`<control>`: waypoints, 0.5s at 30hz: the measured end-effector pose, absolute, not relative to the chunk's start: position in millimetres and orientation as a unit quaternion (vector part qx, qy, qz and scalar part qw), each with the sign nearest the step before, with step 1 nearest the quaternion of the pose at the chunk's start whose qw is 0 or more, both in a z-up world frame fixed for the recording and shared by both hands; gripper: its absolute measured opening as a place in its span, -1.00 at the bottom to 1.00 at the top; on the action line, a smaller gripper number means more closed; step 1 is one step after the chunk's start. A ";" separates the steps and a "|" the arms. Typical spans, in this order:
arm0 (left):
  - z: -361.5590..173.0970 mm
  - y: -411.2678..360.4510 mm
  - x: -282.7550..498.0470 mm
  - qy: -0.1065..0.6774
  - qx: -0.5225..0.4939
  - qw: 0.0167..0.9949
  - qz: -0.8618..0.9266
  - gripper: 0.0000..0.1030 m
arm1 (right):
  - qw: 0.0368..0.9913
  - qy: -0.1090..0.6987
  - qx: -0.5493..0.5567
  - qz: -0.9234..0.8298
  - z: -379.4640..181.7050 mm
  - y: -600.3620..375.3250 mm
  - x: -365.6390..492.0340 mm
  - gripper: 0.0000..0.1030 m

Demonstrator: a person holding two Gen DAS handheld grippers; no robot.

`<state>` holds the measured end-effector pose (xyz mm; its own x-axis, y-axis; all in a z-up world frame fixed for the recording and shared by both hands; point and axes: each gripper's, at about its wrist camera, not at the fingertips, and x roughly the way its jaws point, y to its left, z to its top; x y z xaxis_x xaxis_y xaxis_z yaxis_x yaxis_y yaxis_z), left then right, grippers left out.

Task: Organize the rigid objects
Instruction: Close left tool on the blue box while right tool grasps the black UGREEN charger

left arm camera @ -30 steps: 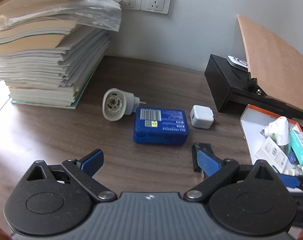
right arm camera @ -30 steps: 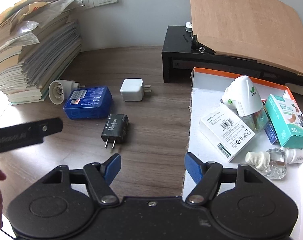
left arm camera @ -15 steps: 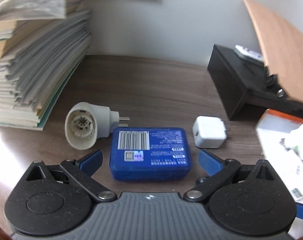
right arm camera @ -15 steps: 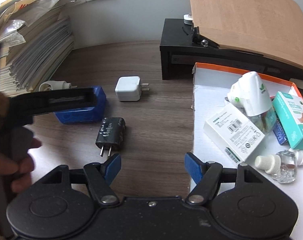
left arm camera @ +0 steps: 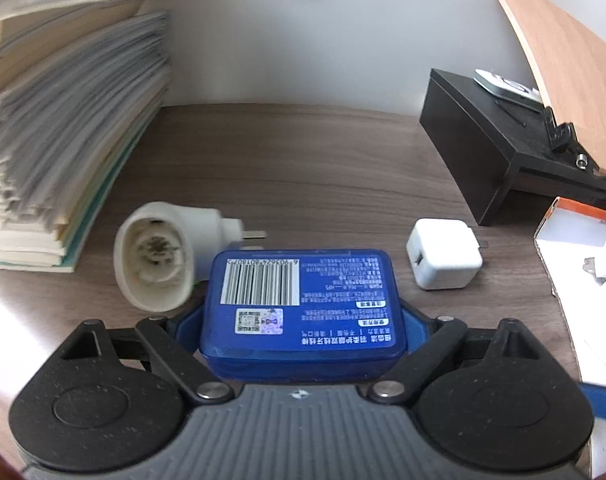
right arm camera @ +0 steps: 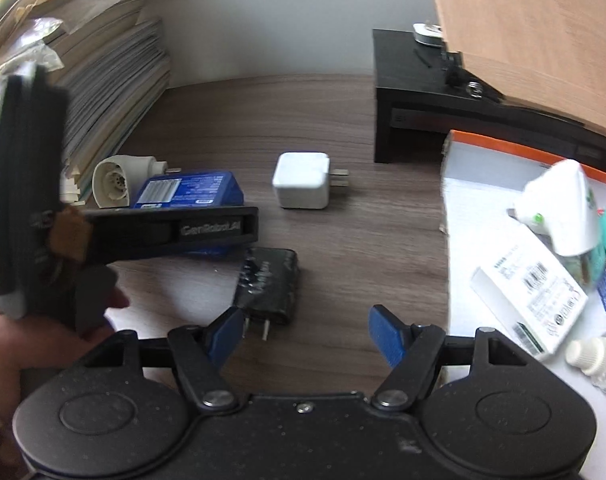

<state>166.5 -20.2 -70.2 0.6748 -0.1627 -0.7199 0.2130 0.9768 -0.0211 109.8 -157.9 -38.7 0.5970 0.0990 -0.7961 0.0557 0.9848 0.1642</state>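
Note:
A blue plastic case point(left arm camera: 303, 304) with a barcode label lies on the wooden desk, between the fingers of my left gripper point(left arm camera: 301, 326). The jaws are open and straddle the case's sides; I cannot tell if the pads touch it. The case also shows in the right wrist view point(right arm camera: 187, 194), behind the left gripper's body point(right arm camera: 159, 230). My right gripper point(right arm camera: 307, 334) is open and empty above the desk, just behind a black plug adapter point(right arm camera: 269, 284). A white charger cube point(left arm camera: 443, 258) and a cream plug-in vaporizer point(left arm camera: 159, 256) lie beside the case.
A white tray with an orange rim point(right arm camera: 475, 216) at the right holds small boxes, a white vaporizer and a clear bottle. A tall stack of papers point(left arm camera: 59, 128) stands at the left. A black stand point(left arm camera: 487, 144) with a tilted wooden board is at the back right.
My left gripper has moved forward and down over the blue case, which now sits between its fingers. My right gripper has edged forward toward the black adapter.

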 end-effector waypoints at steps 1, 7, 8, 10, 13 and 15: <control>-68.5 -14.3 163.6 0.388 0.029 0.915 -0.103 0.83 | 0.889 0.449 0.087 0.013 -40.1 -156.6 112.5 0.62; -63.9 25.2 143.8 0.388 0.020 0.917 -0.085 0.83 | 0.890 0.448 0.085 0.019 -46.5 -146.1 127.6 0.59; -64.5 30.9 141.5 0.391 0.018 0.917 -0.082 0.83 | 0.889 0.450 0.088 0.020 -48.2 -145.0 129.9 0.53; -65.6 40.4 137.4 0.397 0.012 0.914 -0.080 0.83 | 0.889 0.447 0.098 0.021 -49.7 -143.2 133.4 0.53; -65.2 48.6 129.0 0.396 0.011 0.915 -0.073 0.83 | 0.892 0.445 0.081 0.005 -50.3 -136.7 139.2 0.36; -64.0 51.2 128.5 0.396 0.009 0.915 -0.074 0.83 | 0.895 0.441 0.070 0.004 -49.8 -133.4 140.7 -0.12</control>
